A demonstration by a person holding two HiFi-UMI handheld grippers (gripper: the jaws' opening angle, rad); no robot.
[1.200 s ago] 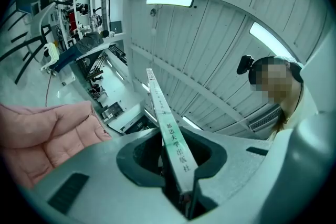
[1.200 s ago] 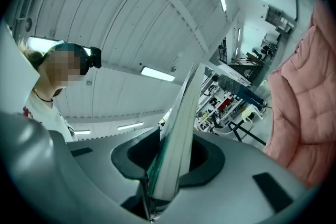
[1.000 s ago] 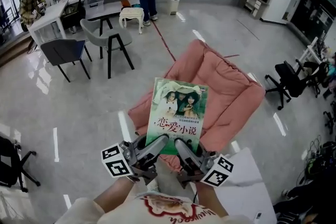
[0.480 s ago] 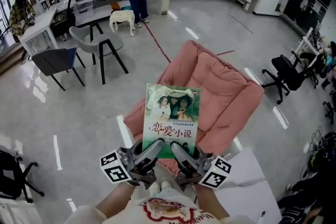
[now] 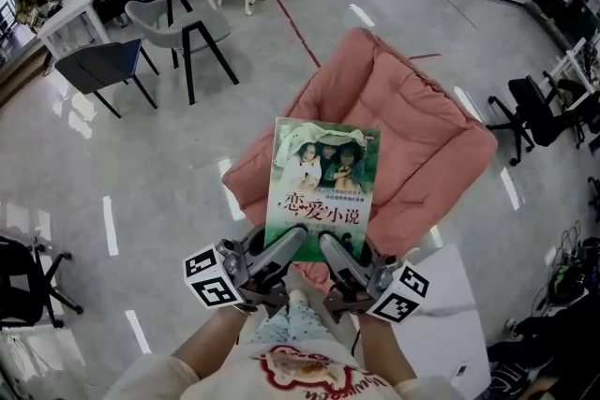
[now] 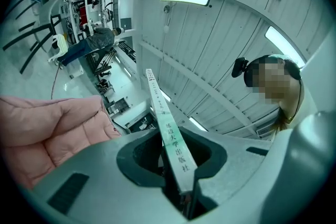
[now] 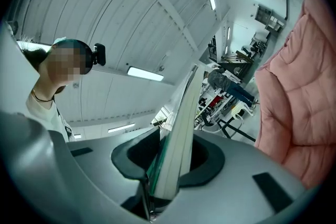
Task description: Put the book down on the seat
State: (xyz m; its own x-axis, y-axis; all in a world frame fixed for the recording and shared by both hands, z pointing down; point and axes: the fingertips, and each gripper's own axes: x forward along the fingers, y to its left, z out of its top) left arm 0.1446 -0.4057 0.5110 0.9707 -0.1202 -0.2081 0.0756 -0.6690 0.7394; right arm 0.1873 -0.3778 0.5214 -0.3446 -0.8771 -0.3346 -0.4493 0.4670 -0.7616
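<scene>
Above the near edge of the pink seat [image 5: 422,131], the book [image 5: 323,183] is held in the air with its green cover turned up toward the head camera. Its far end reaches over the cushion and its near end is toward the person. It touches nothing but the two grippers, so as far as the pictures show the task is not yet done. My judgement is that the carry to the seat is about complete. What is left is to lower the book flat onto the padding and let go.

The left gripper [image 5: 292,241] grips the book's near edge at the left. In the left gripper view the jaws stand narrow, pressed on the spine side, and the printed spine runs up and away from between them. The right gripper [image 5: 330,248] grips the same near edge just to the right. In the right gripper view its jaws are also narrow, pinching the book where the pale page edges show. The two grippers sit close beside each other, both low on the book, so most of it stands out unsupported beyond them.
</scene>
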